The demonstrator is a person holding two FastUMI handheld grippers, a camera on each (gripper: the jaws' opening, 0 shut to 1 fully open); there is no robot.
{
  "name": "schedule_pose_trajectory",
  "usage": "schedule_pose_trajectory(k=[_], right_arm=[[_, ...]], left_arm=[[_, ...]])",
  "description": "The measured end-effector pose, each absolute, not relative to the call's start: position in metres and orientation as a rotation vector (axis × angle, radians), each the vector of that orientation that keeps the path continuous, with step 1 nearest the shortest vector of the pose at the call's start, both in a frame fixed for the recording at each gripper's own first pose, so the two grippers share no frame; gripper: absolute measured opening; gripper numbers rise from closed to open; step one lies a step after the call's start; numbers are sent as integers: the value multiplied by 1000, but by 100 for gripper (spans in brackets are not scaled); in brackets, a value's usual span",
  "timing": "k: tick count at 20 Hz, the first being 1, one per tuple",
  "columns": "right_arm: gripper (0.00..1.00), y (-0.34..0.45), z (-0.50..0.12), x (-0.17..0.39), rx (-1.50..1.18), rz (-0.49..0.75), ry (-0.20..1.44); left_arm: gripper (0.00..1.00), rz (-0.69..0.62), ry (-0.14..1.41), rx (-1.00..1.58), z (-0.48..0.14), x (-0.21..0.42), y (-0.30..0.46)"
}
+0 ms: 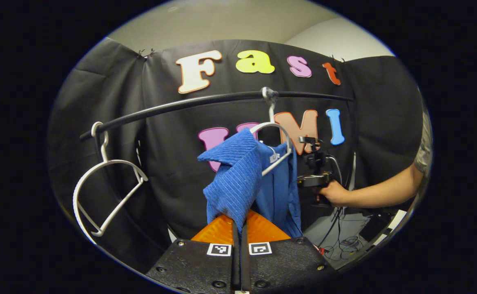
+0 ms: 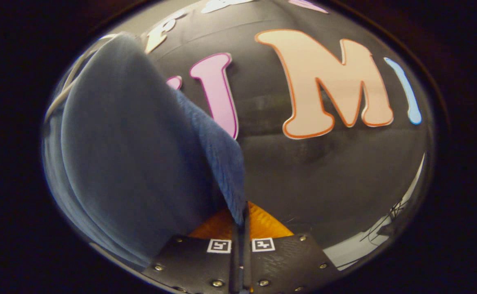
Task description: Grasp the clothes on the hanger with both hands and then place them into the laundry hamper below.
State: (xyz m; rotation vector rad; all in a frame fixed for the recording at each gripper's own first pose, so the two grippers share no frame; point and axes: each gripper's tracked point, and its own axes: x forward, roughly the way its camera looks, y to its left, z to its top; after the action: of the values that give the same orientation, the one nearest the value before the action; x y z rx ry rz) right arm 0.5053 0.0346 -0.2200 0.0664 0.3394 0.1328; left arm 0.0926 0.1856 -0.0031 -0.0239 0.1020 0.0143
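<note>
Left gripper view: the left claw (image 1: 239, 222) is clamping the blue garment (image 1: 238, 179), its two fingers pressed together on a fold of ribbed cloth rising directly ahead of the tips. The garment is hanging above and forward of this claw, draped over the white hanger (image 1: 277, 147), whose hook is sitting on the black rail (image 1: 206, 102). The cloth's long axis is running downward from the hanger's shoulder toward the fingers. A second, bare hanger (image 1: 103, 183) is hanging on the rail well off to this claw's left. Beyond the garment, to its right, a hand (image 1: 334, 192) is holding the right claw (image 1: 314, 179) just beside the cloth's far edge. No hamper is appearing in this view, so its contents cannot be reported.

Right gripper view: the right claw (image 2: 240, 222) is likewise closed on the garment (image 2: 140, 155), a narrow edge of cloth pinched between both fingers and spreading up and to the left of the tips, very near the lens. A pale curve of the hanger (image 2: 65, 87) is showing at the upper left edge of the fabric.

Judgement: both claws are gripping; the garment still needs lifting clear of the hanger before lowering, and the hamper, by the task wording, lies below both claws.
</note>
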Motion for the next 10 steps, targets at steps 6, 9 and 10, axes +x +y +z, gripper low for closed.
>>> schedule_pose_trajectory(k=[6,9,10], right_arm=[[19,10,-176,454,33,143,243],[43,8,-151,435,70,113,201],[58,16,-143,428,94,117,185]], left_arm=[[1,71,47,-179,6,88,186],[3,86,50,-152,4,90,187],[3,91,42,-162,6,89,188]])
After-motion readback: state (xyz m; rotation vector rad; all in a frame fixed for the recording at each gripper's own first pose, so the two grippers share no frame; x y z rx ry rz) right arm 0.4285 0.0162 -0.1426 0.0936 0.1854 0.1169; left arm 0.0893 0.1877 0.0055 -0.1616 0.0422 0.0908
